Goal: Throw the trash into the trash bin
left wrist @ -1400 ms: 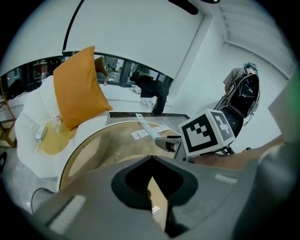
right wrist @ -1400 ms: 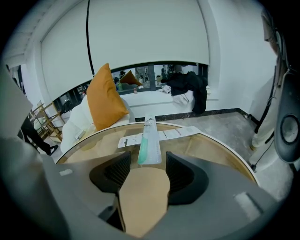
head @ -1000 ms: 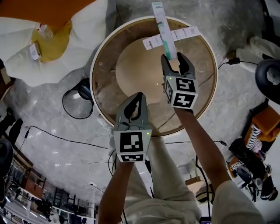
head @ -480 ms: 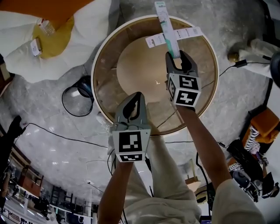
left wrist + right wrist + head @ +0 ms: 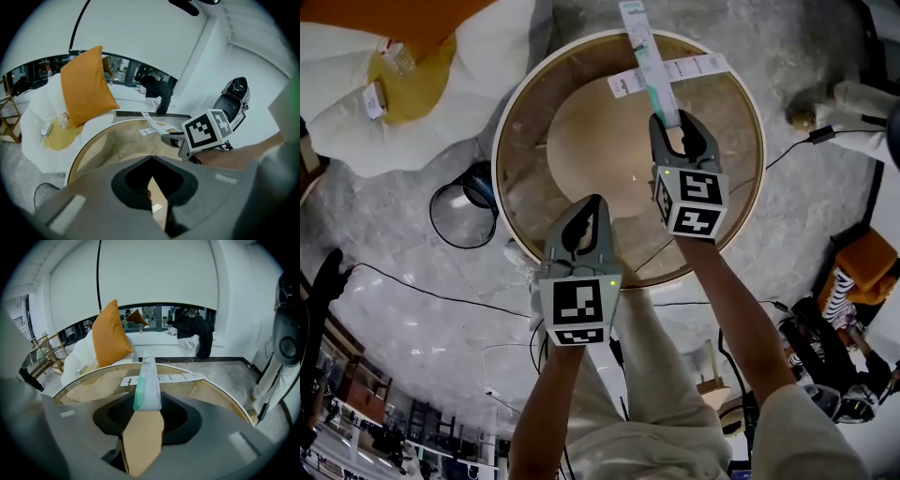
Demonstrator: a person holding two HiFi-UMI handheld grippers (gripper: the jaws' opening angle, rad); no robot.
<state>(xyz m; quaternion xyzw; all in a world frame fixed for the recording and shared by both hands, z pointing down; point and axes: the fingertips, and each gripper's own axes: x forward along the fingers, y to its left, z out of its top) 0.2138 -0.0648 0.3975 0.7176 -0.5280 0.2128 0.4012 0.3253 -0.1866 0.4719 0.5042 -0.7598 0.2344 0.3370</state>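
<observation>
1. Two grippers hang over the round glass-topped table (image 5: 508,122); the left gripper (image 5: 596,202) is closed and empty.
2. Pick-up step: the right gripper (image 5: 681,127), its jaws just closing, clamps the long clear-and-teal plastic wrapper (image 5: 647,54) at the table's twelve o'clock rim.
3. Next, probably: lift it and carry it to a bin, unseen here.

No word or number can be read anywhere. The cube on the left tool (image 5: 596,208) and the cube on the right tool (image 5: 680,124) each carry black-and-white square patterns, which are codes and not letters. The white paper strip (image 5: 698,67) on the desk (image 5: 516,112) has small dark print in short blocks, too small to read. The long package (image 5: 639,37) lying across it shows fine print at its far end, also not readable. The bottle (image 5: 395,62) on the yellow cushion (image 5: 417,98) has a label, but its print is blurred.
</observation>
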